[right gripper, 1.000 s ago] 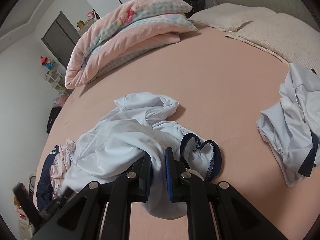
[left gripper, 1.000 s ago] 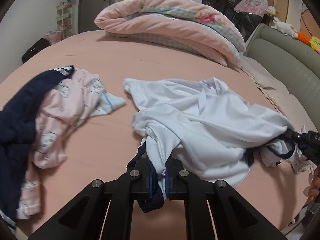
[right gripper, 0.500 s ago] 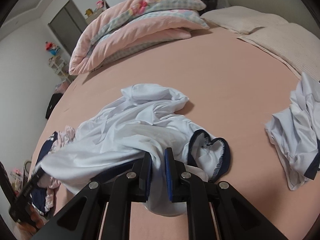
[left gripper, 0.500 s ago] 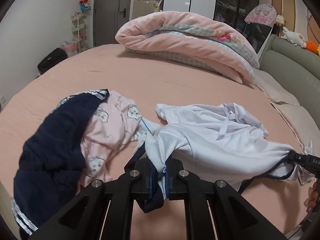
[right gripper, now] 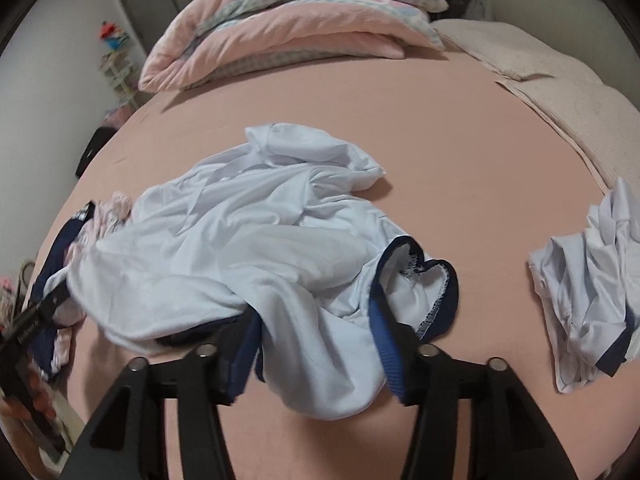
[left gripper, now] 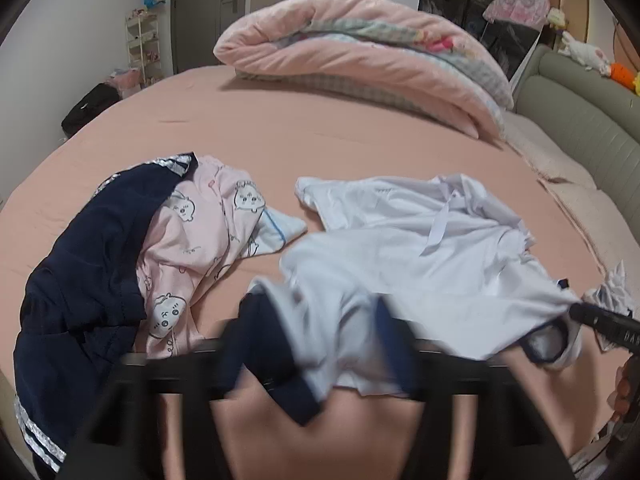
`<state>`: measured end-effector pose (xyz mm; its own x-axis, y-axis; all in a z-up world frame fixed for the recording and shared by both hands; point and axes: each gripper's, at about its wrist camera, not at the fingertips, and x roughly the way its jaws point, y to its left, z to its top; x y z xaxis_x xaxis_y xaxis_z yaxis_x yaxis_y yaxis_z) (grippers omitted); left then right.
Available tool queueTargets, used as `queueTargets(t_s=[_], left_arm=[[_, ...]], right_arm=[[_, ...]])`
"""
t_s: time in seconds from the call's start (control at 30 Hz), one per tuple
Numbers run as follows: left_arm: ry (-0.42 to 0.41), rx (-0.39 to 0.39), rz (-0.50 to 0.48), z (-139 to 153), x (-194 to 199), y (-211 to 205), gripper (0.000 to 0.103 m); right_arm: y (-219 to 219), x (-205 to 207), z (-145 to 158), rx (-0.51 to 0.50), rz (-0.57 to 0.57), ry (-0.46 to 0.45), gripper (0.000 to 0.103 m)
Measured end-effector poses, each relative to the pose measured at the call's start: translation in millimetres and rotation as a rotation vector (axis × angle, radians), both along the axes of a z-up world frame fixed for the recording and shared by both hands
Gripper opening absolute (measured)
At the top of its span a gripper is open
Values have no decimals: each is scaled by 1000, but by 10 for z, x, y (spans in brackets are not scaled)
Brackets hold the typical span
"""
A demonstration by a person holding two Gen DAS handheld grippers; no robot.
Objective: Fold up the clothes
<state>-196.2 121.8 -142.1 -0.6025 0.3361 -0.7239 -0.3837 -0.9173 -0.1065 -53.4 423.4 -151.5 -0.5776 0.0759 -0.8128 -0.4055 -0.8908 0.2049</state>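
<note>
1. White shirt with navy trim (left gripper: pixel 400 248) lying crumpled on the pink bed (left gripper: pixel 280 120), strung out between the two grippers; long axis roughly along the line from one gripper to the other.
2. Left gripper (left gripper: pixel 320 344): jaws just opened, now wide; navy-edged end of the shirt draped loosely between them, pads not pressing. View blurred here.
3. Right gripper (right gripper: pixel 316 344): jaws likewise just opened, now wide; a fold of white cloth and the navy-bound opening (right gripper: pixel 416 280) slumped in the gap, not pinched.
4. Judged released at both ends; shirt not yet flat, no fold made.
5. Key relation: each gripper directly over its own end of the shirt, bulk of cloth ahead of both. Collar region toward the far side, seen from the left wrist.
6. Other garments: navy piece (left gripper: pixel 92 272) and pink printed piece (left gripper: pixel 192 232) touching the shirt's left end; second white garment (right gripper: pixel 592 292) well apart on the right.
7. Folded quilt (left gripper: pixel 360 48) far back, clear of the work.
</note>
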Motion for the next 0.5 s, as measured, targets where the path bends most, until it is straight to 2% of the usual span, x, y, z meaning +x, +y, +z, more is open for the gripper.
queueTargets(t_s=[0.03,0.13,0.27,0.5], left_arm=[[6,12,4,23,19,-7,80],[5,30,14,64,49,-12,80],[0,1,11,91,140,25,80],[23,-11,-97,120,549,122,80]], right_arm=[[-15,20,10,7,11,3,64],[-69,89,46,41,32,16,65],[-99,162,69,60,40,20,65],[-74,287,46,-44,-40,33,65]])
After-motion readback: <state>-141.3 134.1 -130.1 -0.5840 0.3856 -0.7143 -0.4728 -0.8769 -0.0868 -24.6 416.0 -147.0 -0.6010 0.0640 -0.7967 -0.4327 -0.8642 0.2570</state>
